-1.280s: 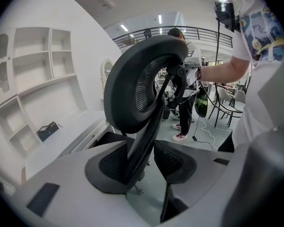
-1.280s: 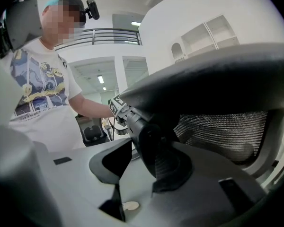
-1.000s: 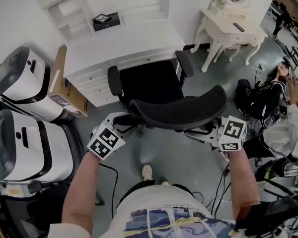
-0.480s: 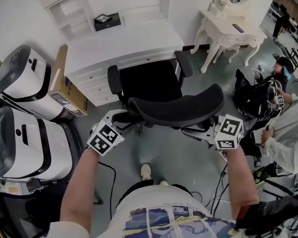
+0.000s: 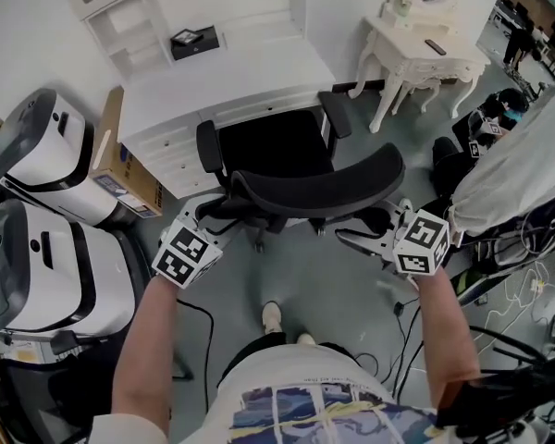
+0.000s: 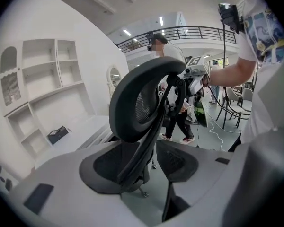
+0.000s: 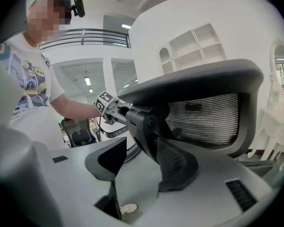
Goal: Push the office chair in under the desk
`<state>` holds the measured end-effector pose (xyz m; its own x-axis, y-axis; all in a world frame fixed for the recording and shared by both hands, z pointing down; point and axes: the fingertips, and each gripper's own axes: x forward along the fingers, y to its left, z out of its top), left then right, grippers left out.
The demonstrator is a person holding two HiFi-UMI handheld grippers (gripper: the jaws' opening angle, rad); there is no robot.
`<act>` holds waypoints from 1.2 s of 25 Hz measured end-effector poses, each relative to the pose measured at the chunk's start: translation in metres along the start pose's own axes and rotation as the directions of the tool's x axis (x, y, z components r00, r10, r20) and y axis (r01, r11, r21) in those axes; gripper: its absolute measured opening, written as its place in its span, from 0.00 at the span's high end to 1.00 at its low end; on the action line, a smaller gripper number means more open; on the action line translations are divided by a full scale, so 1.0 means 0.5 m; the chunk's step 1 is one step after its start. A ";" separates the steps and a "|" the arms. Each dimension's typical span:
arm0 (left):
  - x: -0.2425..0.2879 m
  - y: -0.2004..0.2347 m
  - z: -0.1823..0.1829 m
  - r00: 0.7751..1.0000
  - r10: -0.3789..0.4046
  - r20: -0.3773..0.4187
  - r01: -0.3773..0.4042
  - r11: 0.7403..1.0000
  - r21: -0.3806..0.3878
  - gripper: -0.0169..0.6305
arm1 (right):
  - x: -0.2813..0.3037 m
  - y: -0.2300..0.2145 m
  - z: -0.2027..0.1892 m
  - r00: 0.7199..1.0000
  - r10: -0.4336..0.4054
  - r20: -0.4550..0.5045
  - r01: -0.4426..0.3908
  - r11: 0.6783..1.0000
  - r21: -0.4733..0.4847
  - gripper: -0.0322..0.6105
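Note:
The black office chair (image 5: 276, 146) has its seat partly under the white desk (image 5: 224, 80), and its curved mesh backrest (image 5: 319, 188) faces me. My left gripper (image 5: 211, 218) is at the backrest's left end. In the left gripper view the jaws (image 6: 142, 167) are opening around the back's spine (image 6: 141, 143), and the pads do not press on it. My right gripper (image 5: 356, 239) is just below the backrest's right end. Its jaws (image 7: 142, 162) are opening too, under the back's bracket (image 7: 146, 124), and they grip nothing.
Two big white machines (image 5: 39, 155) (image 5: 51, 276) and a cardboard box (image 5: 120, 169) stand to the left. A white dressing table (image 5: 425, 54) stands at the back right. A person in white (image 5: 509, 178) and floor cables (image 5: 523, 294) are to the right. A small black box (image 5: 190, 37) lies on the desk.
The chair has rolled a little farther under the desk. Both grippers have come off the backrest's ends with their jaws wider. A person in white has stepped in at the right.

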<state>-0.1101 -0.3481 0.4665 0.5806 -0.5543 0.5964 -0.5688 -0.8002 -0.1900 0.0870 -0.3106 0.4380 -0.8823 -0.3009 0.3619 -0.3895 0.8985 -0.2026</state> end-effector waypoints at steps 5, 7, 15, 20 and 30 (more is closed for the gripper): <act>-0.034 -0.032 0.020 0.998 0.040 0.050 -0.038 0.999 -0.032 0.63 | -0.033 0.011 -0.025 0.999 -0.052 0.004 0.052 0.999 0.013 0.62; -0.048 -0.052 0.028 0.996 0.052 0.070 -0.048 0.997 -0.058 0.63 | -0.049 0.019 -0.039 0.997 -0.071 -0.001 0.071 0.997 0.016 0.65; -0.110 -0.162 0.043 0.987 0.098 0.125 -0.071 0.976 -0.207 0.85 | -0.109 0.088 -0.092 0.994 -0.113 -0.002 0.113 0.993 0.047 0.89; -0.135 -0.264 0.027 0.990 0.065 0.128 -0.028 0.961 -0.276 0.95 | -0.112 0.160 -0.124 0.994 -0.114 0.001 0.113 0.991 0.069 0.91; -0.188 -0.440 0.060 0.983 -0.033 0.179 0.092 0.938 -0.334 0.95 | -0.130 0.281 -0.144 0.995 -0.095 0.025 0.092 0.988 0.125 0.91</act>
<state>-0.0220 -0.1268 0.4287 0.6939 -0.5600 0.4526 -0.6748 -0.7252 0.1372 0.1086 -0.1417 0.4515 -0.8475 -0.3932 0.3567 -0.4987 0.8200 -0.2810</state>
